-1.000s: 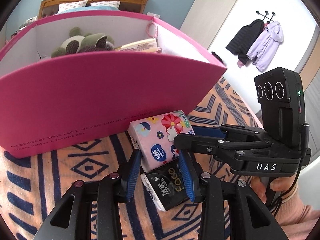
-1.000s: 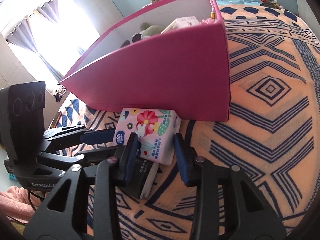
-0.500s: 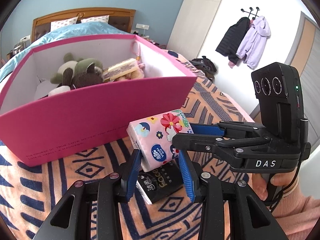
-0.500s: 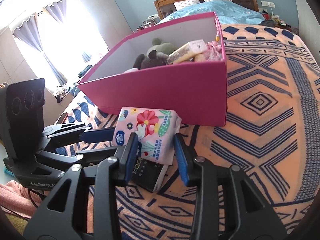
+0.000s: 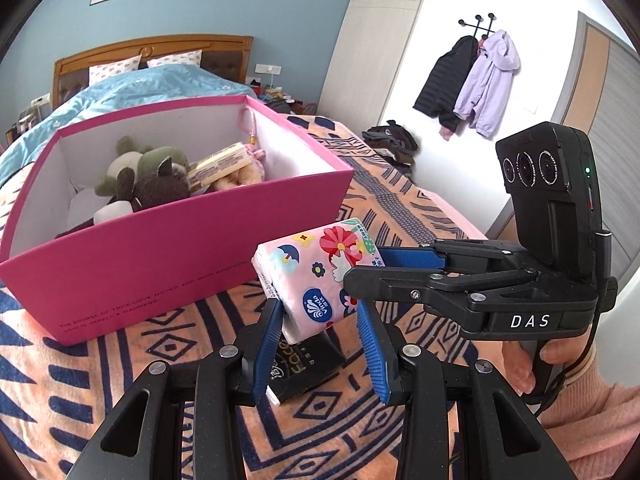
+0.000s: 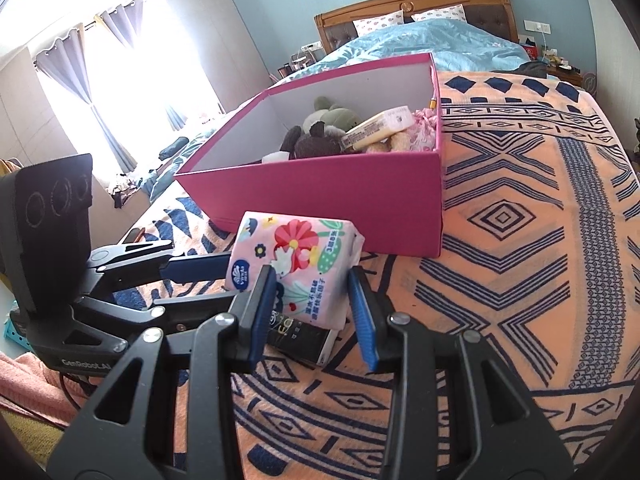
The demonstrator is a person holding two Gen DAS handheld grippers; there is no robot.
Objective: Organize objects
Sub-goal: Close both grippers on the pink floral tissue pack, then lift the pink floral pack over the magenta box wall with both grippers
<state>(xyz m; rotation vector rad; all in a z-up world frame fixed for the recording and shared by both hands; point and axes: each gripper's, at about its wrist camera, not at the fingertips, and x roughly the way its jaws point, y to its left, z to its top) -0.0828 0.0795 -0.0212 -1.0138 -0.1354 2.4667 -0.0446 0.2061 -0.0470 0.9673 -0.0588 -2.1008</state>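
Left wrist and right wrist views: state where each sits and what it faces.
Left wrist: on the left hand-held gripper, facing the pink box and headboard; right hand-held gripper and hand show at right.
Right wrist: on the right hand-held gripper, facing the pink box and window; left hand-held gripper shows at left.
Shared: pink box, floral tissue pack.

One pink box [image 5: 168, 256], two tissue packs [image 5: 316, 276], two claws [image 5: 320, 344], two coats [image 5: 468, 84].

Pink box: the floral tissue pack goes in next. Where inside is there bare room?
Bare white floor lies between the pink cardboard box's left end wall and the plush toys. Its right end is crowded: toys, yellow wrapped bar, pink pouch.
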